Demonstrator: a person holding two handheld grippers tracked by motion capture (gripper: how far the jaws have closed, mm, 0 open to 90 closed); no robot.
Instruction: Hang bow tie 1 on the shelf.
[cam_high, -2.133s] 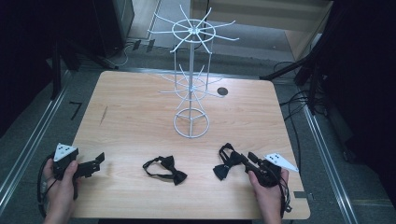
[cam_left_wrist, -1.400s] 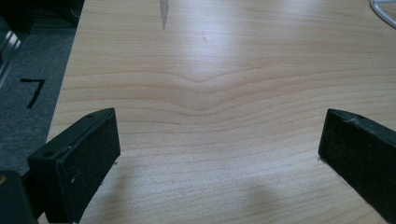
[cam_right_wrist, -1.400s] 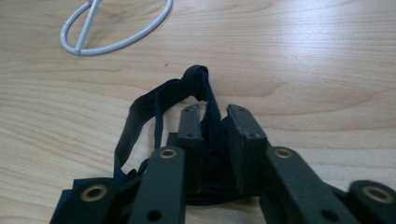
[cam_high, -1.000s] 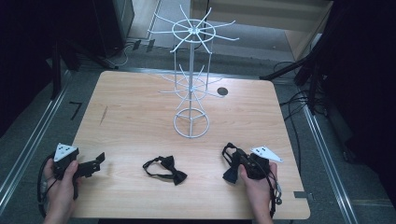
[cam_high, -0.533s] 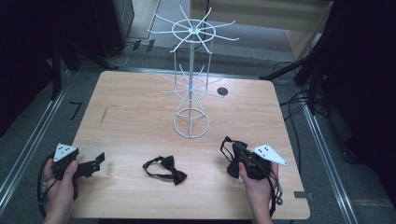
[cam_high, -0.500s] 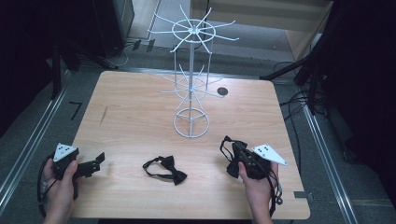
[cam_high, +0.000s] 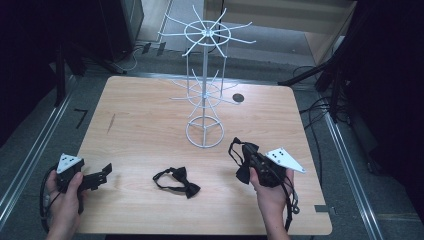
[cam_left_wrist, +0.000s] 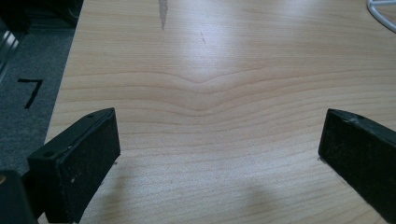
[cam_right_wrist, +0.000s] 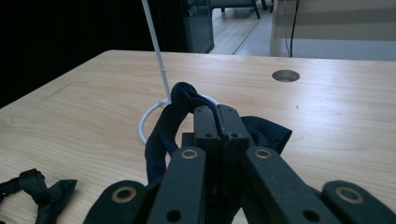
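Note:
My right gripper (cam_high: 248, 154) (cam_right_wrist: 216, 112) is shut on a dark bow tie (cam_high: 243, 172) (cam_right_wrist: 173, 116), lifted off the wooden table (cam_high: 150, 115) at its front right. The tie's strap loops over the jaw tips and its wings hang down beside them. A second black bow tie (cam_high: 179, 181) (cam_right_wrist: 37, 193) lies flat on the table near the front middle. My left gripper (cam_high: 104, 174) (cam_left_wrist: 219, 144) rests low at the front left corner, open, with bare wood between its jaws. The white wire display rack (cam_high: 205, 85) (cam_right_wrist: 156, 46) stands behind the ties, mid-table.
A round cable hole (cam_high: 238, 98) (cam_right_wrist: 286, 75) sits in the tabletop right of the rack. Metal floor rails (cam_high: 30, 160) run along both sides of the table. Cables (cam_high: 320, 107) trail on the floor to the right.
My right gripper has risen from the table with the bow tie in it and drawn slightly toward the rack. The left gripper and the other tie have stayed put.

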